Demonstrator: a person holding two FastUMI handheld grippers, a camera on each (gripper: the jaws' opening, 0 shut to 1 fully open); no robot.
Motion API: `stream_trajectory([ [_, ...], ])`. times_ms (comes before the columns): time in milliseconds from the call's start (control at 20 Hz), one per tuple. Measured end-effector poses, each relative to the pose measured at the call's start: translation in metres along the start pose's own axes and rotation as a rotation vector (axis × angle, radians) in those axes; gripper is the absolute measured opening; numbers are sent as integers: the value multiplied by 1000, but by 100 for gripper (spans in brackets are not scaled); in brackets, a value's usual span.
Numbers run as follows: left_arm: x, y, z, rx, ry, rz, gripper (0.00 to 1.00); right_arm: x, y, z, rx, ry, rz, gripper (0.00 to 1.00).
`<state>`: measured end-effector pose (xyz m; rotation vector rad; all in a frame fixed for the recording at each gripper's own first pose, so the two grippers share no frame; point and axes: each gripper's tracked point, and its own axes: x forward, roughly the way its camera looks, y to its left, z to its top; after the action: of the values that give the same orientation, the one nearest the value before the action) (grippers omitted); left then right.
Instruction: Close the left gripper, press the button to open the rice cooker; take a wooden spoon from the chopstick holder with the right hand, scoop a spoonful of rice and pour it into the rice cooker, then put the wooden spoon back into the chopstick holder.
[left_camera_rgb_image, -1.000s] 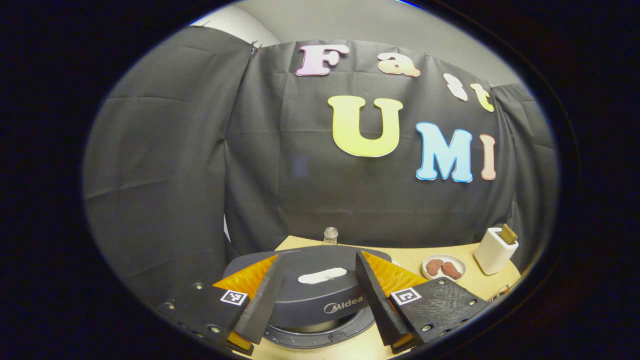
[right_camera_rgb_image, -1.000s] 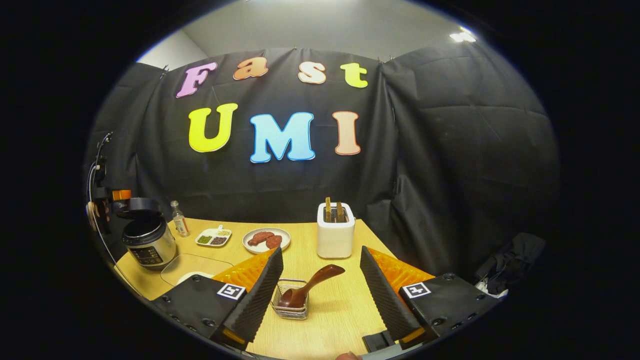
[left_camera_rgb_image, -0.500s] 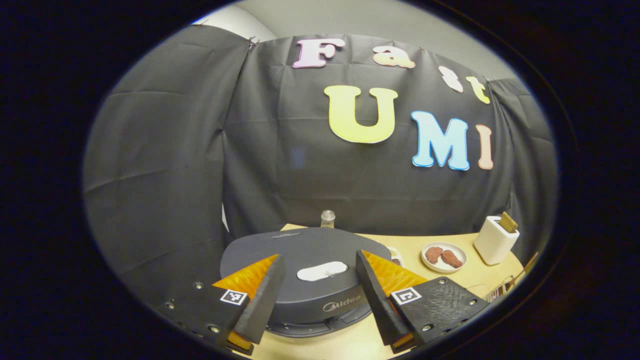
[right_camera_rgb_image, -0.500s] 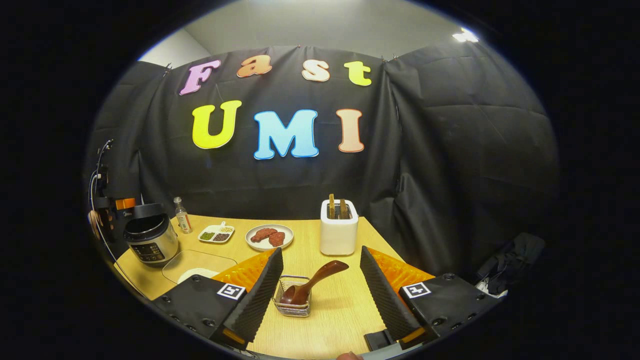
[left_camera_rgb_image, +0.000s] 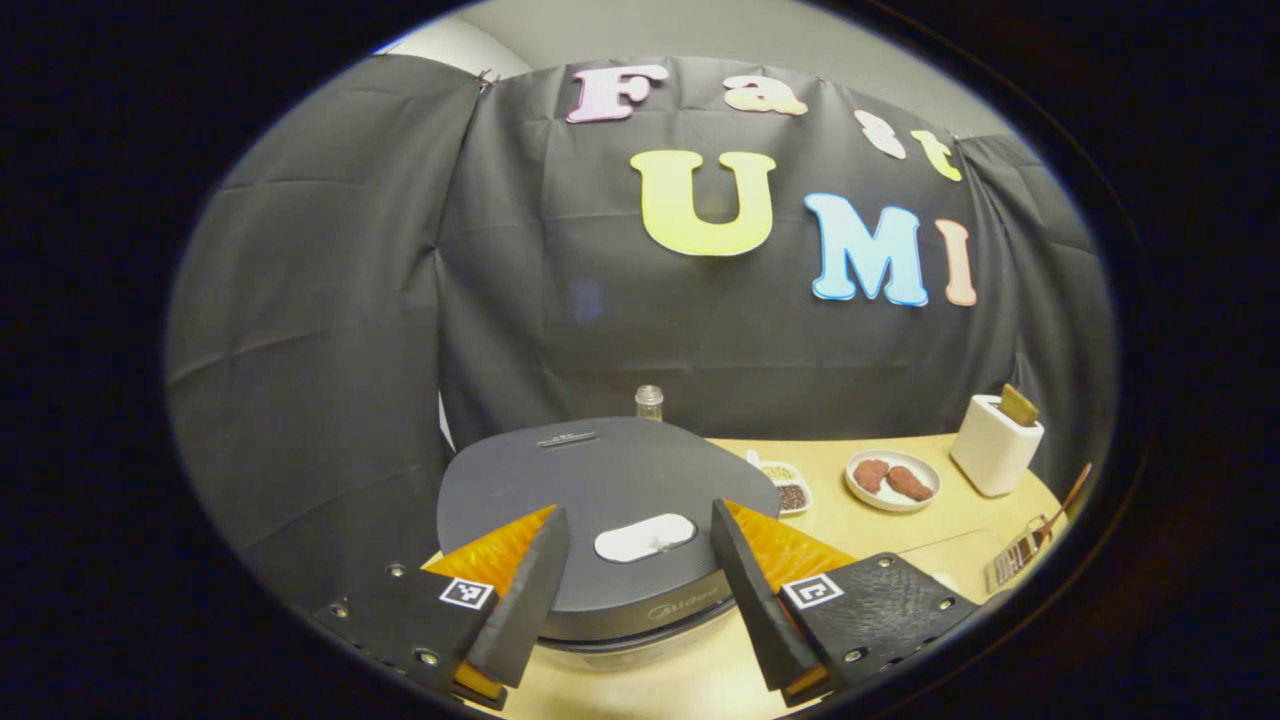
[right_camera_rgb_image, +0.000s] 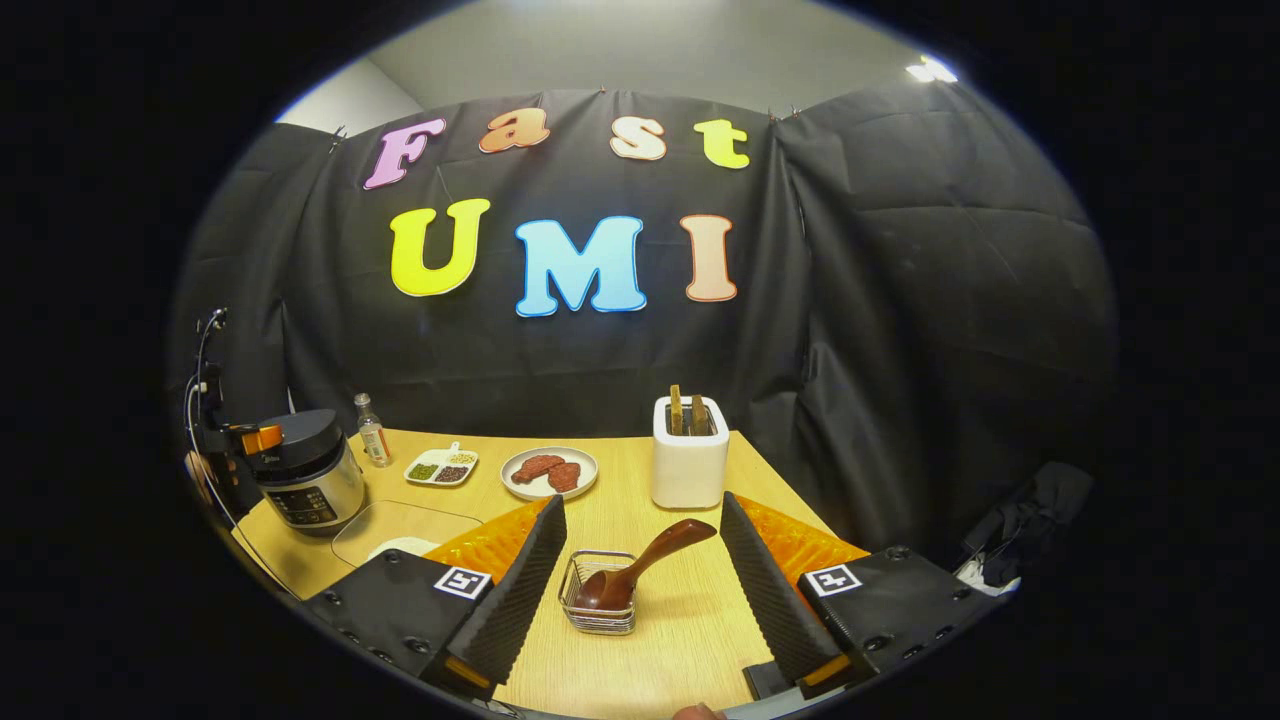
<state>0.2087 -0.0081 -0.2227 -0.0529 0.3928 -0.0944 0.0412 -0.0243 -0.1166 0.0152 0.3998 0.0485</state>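
A: Start with the biggest thing. What about the surface (right_camera_rgb_image: 690, 640)?

B: In the right gripper view it runs from 9 o'clock to 4 o'clock, its near edge cut off behind the right hand-held gripper (right_camera_rgb_image: 636, 585). In the left gripper view the rice cooker (left_camera_rgb_image: 608, 520) hides much of it.

A: And the cooker?

B: Its lid is down now; a second ago it stood raised, with the rim of the pot showing beneath. The pale button (left_camera_rgb_image: 645, 537) lies on the lid between the fingers of the left hand-held gripper (left_camera_rgb_image: 636, 590), whose jaws stand wide apart and grip nothing. The cooker's lower body is cut off at 6 o'clock. In the right gripper view the cooker (right_camera_rgb_image: 305, 475) sits at 9 o'clock with the left hand-held gripper (right_camera_rgb_image: 250, 440) at its lid, too small to make out clearly.

A: Containers?

B: The white toaster (right_camera_rgb_image: 689, 455) holds two brown slices. The plate (right_camera_rgb_image: 549, 471) carries two reddish pieces. A small divided dish (right_camera_rgb_image: 441, 466) holds green and dark grains. The wire chopstick holder (right_camera_rgb_image: 599, 605) holds the wooden spoon (right_camera_rgb_image: 640, 575), bowl down, handle leaning toward 2 o'clock.

A: The right one's state?

B: Open wide, holding nothing, the holder between its fingers but untouched. A small bottle (right_camera_rgb_image: 373, 443) stands beside the cooker.
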Motion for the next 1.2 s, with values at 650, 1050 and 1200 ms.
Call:
stream_trajectory([
  [650,0,-3,-25,5,1,0,91,7,15,9,-11,-9,29,98],
  [1050,-28,-18,10,91,-74,-28,87,-8,26,32,-44,-80,78,98],
  [1200,-78,-43,57,89,-155,-57,87,-18,24,47,-37,-139,90,98],
])
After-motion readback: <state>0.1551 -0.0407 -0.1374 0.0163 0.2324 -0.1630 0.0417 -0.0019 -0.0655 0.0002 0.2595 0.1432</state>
